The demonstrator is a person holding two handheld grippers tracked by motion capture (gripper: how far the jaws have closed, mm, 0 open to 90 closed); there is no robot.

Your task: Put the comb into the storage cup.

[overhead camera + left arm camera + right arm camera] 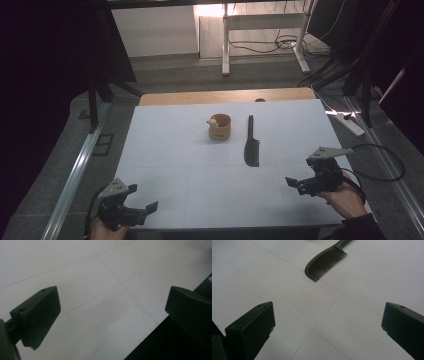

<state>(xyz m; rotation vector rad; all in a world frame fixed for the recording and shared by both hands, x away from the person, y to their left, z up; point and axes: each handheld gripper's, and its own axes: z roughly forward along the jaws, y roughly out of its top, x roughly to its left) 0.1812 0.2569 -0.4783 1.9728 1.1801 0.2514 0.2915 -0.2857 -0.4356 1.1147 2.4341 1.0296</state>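
Well ahead of right claw [328,322]: comb [324,263].

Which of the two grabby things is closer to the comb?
The right hand-held gripper. The black comb lies just ahead of it, while the left hand-held gripper sits by the table's near left corner.

Lab: floor rails [75,172], trailing cables [260,47]

Left gripper [141,201] low at the near left corner, held in the person's left hand [105,230], jaws spread wide, nothing between them. Right gripper [295,186] at the near right, gripped by the right hand [345,197], dark sleeve at the wrist, jaws likewise wide apart and empty, angled leftward and inward.
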